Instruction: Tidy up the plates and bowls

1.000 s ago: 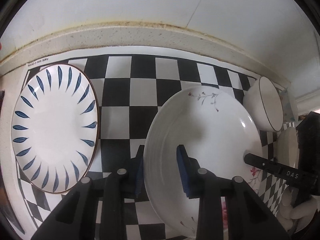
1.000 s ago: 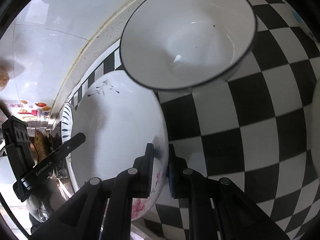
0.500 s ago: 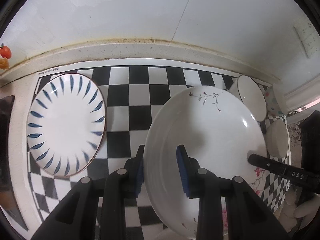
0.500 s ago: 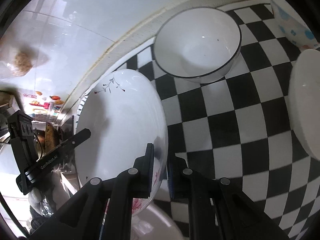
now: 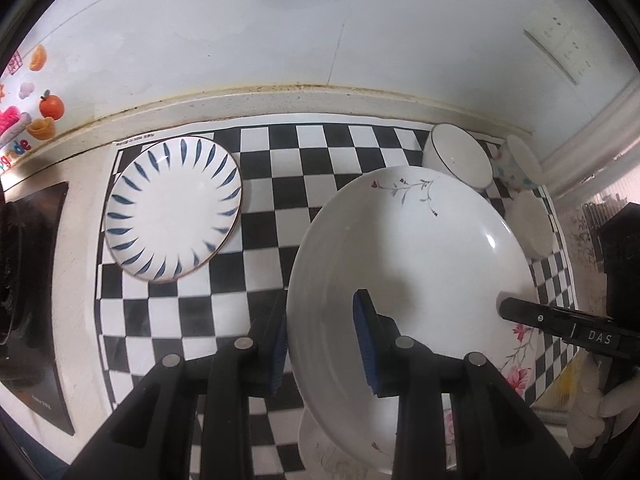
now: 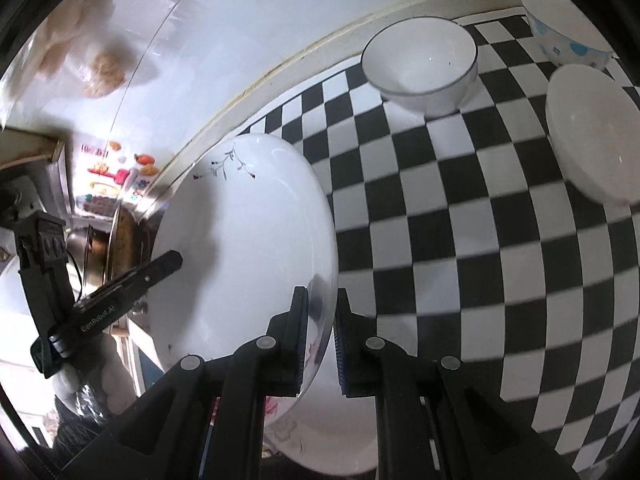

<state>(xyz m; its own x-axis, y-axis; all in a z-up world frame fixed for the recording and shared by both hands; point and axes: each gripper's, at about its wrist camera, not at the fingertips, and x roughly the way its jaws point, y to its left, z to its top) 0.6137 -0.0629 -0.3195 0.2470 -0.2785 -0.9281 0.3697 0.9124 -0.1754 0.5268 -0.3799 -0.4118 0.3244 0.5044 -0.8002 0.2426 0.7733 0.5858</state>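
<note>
A large white floral plate (image 5: 424, 248) is held in the air above the checkered mat (image 5: 280, 216). My left gripper (image 5: 320, 338) is shut on its left rim. My right gripper (image 6: 322, 340) is shut on its opposite rim, and the plate (image 6: 248, 232) fills the left of the right wrist view. The right gripper's finger (image 5: 560, 320) shows at the plate's right edge. A blue-petal plate (image 5: 172, 210) lies on the mat at the left. Another white dish (image 6: 340, 432) lies under the held plate.
A black-rimmed white bowl (image 6: 420, 64), a plain white bowl (image 6: 588, 132) and a blue-dotted bowl (image 6: 564, 24) stand at the mat's far right. A tiled wall (image 5: 320, 32) runs behind. A dark stove top (image 5: 28, 280) lies at the left.
Both grippers have lifted the floral plate higher off the mat; the bowls and the blue-petal plate look smaller and farther away. A white dish shows beneath it.
</note>
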